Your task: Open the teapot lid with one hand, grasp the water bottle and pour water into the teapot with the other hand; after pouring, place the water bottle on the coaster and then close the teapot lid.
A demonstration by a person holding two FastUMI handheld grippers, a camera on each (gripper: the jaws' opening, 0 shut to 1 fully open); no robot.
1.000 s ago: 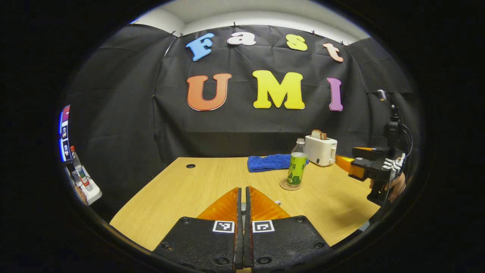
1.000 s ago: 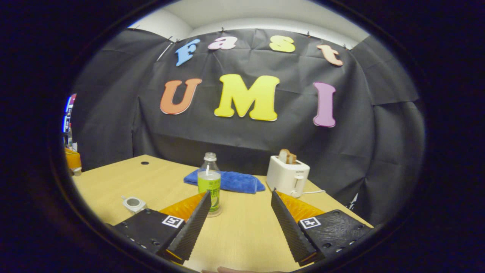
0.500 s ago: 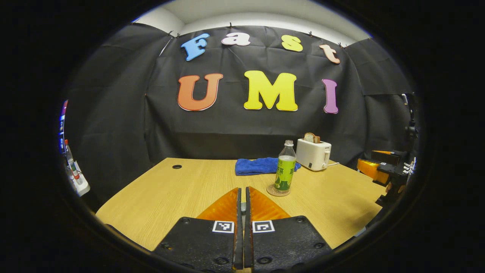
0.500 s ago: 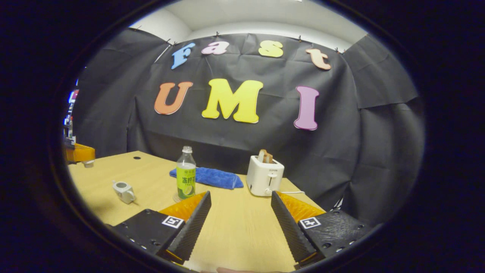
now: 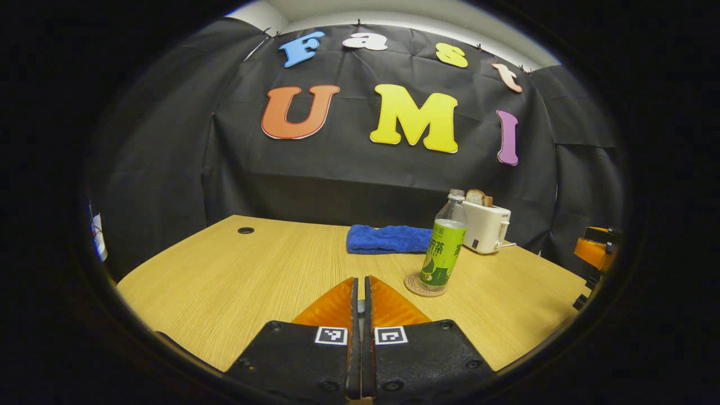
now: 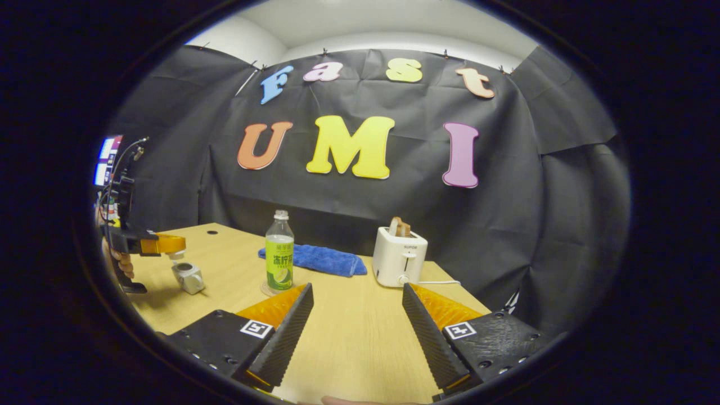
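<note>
The green-labelled water bottle (image 5: 444, 247) (image 6: 279, 256) stands upright on the round coaster (image 5: 424, 284) (image 6: 267, 291). My right gripper (image 6: 357, 287) is open and empty, back from the bottle and to its right; it also appears at the right edge of the left gripper view (image 5: 596, 250). My left gripper (image 5: 360, 279) (image 6: 174, 246) is shut on the small teapot lid (image 6: 176, 255), held just above the little white teapot (image 6: 188, 277) at the table's left side. A hand holds that gripper.
A white toaster (image 5: 486, 225) (image 6: 399, 263) with bread in it stands at the back of the wooden table (image 6: 360, 337). A blue cloth (image 5: 388, 239) (image 6: 320, 260) lies behind the bottle. A cable hole (image 5: 246, 230) is at the far left.
My left gripper has carried the lid in from the left edge to just above the teapot. My right gripper has drawn back from the bottle, still open.
</note>
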